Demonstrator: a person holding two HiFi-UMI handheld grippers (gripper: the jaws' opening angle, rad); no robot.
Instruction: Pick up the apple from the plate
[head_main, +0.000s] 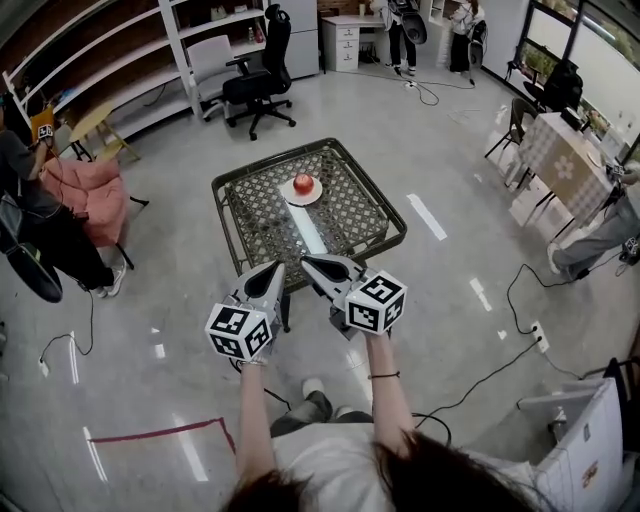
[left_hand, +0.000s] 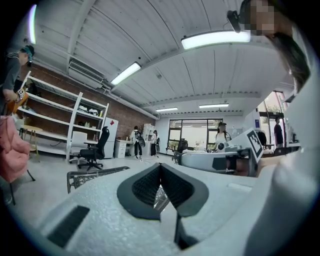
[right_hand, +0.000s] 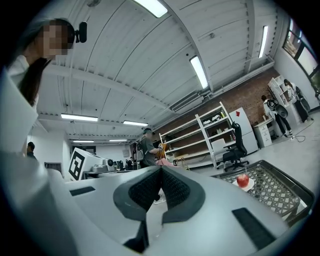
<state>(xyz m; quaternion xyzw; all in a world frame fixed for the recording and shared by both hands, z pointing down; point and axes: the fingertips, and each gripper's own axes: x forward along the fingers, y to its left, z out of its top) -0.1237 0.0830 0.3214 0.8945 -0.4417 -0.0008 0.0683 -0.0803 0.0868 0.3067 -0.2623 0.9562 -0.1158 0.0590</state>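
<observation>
While left claw (head_main: 274, 269) and right claw (head_main: 306, 261) hang clenched and empty, the apple (head_main: 303, 184) on its plate (head_main: 287, 198) looks firm, smooth and light, best gripped across its middle.

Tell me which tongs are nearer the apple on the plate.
Right, narrowly. The right tongs sit shut at the table's near edge, almost in line with the apple; the left tongs, also shut, are beside them, offset further left. Both are short of the plate.
</observation>
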